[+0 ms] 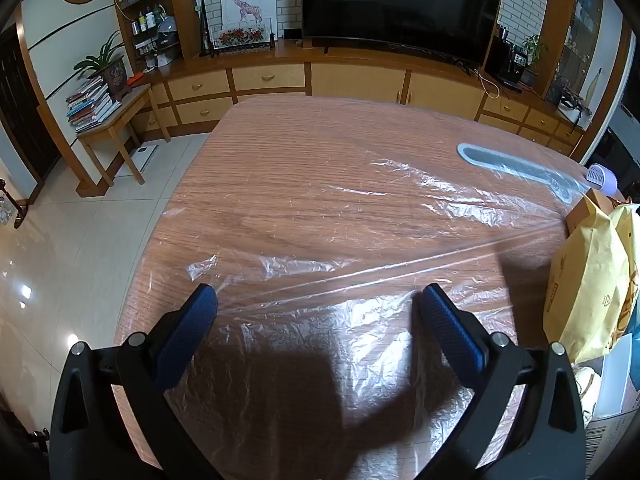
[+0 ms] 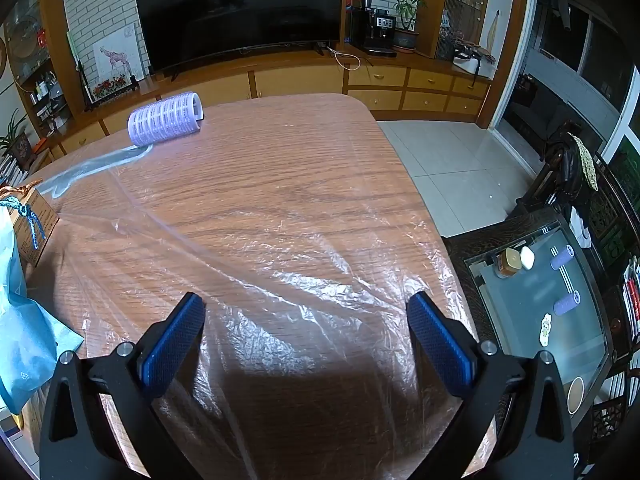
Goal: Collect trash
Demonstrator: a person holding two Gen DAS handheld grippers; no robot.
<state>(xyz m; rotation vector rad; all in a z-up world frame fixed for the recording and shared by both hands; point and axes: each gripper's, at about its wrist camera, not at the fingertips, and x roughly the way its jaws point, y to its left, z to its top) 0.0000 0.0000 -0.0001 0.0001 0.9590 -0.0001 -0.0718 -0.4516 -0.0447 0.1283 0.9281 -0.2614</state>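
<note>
A clear crinkled plastic sheet [image 1: 320,240] lies spread over the wooden table [image 1: 280,140]. My left gripper [image 1: 318,300] hovers over its near part, jaws wide open with nothing between the blue pads. In the right wrist view the same plastic sheet [image 2: 304,272] covers the table [image 2: 280,152], and my right gripper [image 2: 306,310] stands open above it, empty. A lilac hair roller [image 2: 165,118] lies at the table's far left; the left wrist view catches the roller [image 1: 600,176] at the far right. A flat grey-blue strip [image 1: 516,168] lies under the plastic.
A yellow paper bag [image 1: 592,280] and a cardboard box stand at the table's right in the left view. A light blue bag [image 2: 20,320] sits at the left of the right view. A glass side table [image 2: 540,312] with small items stands right. A TV cabinet [image 1: 360,80] runs behind.
</note>
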